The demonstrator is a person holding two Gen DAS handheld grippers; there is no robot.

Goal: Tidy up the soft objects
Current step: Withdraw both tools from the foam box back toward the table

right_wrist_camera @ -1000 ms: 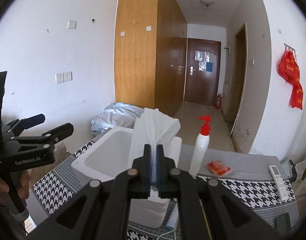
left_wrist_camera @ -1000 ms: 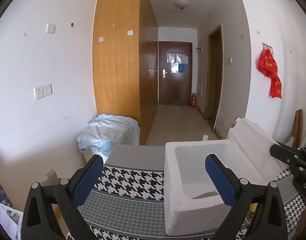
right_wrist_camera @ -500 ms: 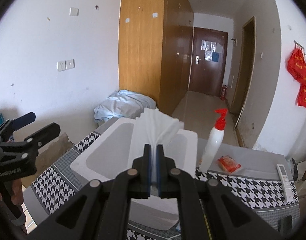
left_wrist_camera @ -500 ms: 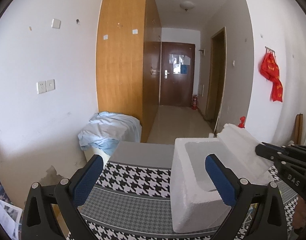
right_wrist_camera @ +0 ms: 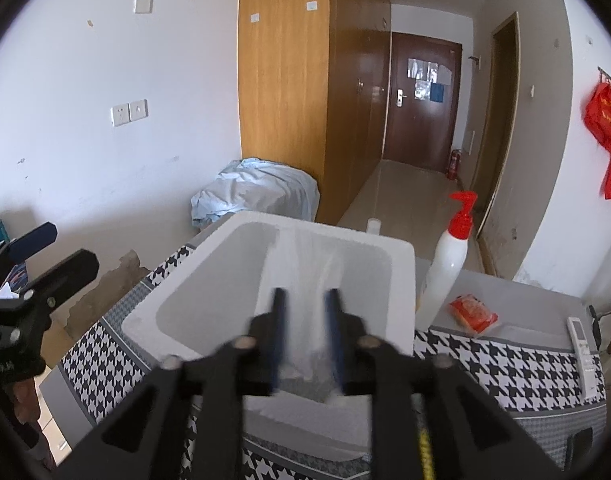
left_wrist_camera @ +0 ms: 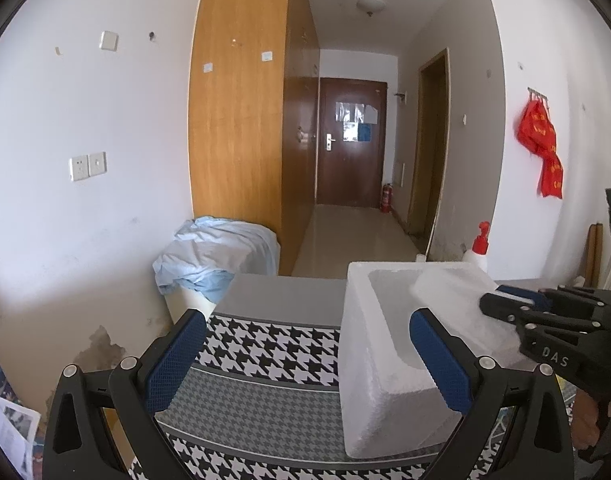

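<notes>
Where houndstooth cloth (left_wrist_camera: 265, 350) ends, hallway (left_wrist_camera: 357, 236) begins.

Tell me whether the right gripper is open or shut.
Open: the right gripper shows a clear gap, with the white cloth loose over the foam box.

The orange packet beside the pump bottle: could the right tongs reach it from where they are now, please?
Probably yes. The right tongs stand open over the foam box, and the orange packet lies uncovered on the table right of the pump bottle, with nothing between.
</notes>
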